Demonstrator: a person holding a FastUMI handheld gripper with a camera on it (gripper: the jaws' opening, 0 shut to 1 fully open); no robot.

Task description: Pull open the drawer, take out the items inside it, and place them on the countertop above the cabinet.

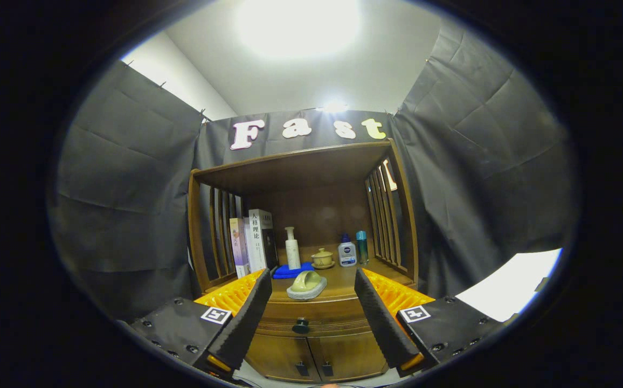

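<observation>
Gripper view. Your gripper [307, 318] is held well back from a wooden cabinet [311, 350], its two fingers spread wide apart with nothing between them; the drawer knob [300, 325] shows in the gap between the fingers, beyond their tips.

The drawer [311, 317] sits flush with the cabinet front, shut as far as this view tells. Its long axis runs crosswise, side to side under the countertop [344, 280]; its face and knob point straight back toward you, so its travel would be along your line of sight.

On the countertop, just above the drawer, lies a pale green soap-dish-like item on a grey pad [307, 284], its long axis slanted from near left to far right. Behind it stand books [252, 242], a pump bottle [292, 249] on a blue cloth [292, 271], a lidded cup [322, 258] and two small bottles [353, 249].

Step in hand: a shut drawer with things above it fits either a drawer yet to be pulled or one emptied and closed again; what it holds is hidden. The item nearest the front edge may or may not have come from it.

If you reach for the knob, you will need the fingers centred on it, closed from both sides, and a straight pull toward you.
</observation>
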